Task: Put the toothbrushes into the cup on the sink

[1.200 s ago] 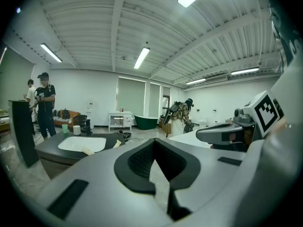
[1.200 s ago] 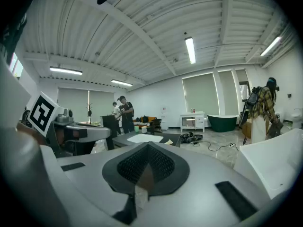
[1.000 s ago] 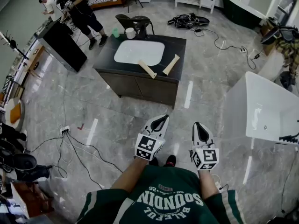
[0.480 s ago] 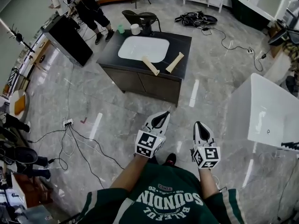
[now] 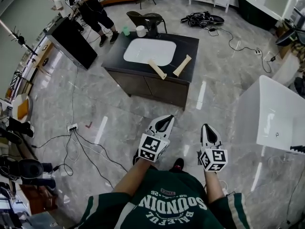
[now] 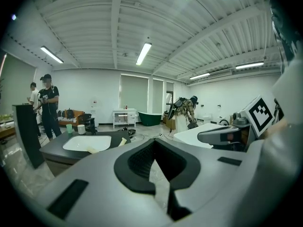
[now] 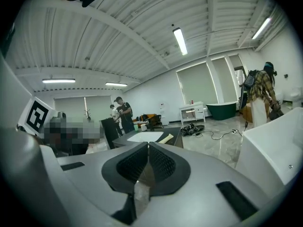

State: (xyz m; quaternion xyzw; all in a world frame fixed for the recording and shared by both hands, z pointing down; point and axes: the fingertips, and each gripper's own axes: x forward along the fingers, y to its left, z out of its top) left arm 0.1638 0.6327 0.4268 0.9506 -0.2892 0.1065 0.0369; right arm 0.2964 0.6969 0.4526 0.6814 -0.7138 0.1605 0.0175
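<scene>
With the left claw (image 5: 165, 121) and right claw (image 5: 206, 128) closed and empty, an unopened approach could knock the toothbrushes (image 5: 157, 69) off the desk (image 5: 188, 44).

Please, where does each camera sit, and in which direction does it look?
Head view: on the head, facing steeply down at floor and sink; shows shirt, left tool, right tool.
Left gripper view: on the left tool, facing roughly level at the sink; its jaws fill the bottom, right tool at the right.
Right gripper view: on the right tool, facing the sink; its jaws fill the bottom.
Shared: all three see the sink.
</scene>
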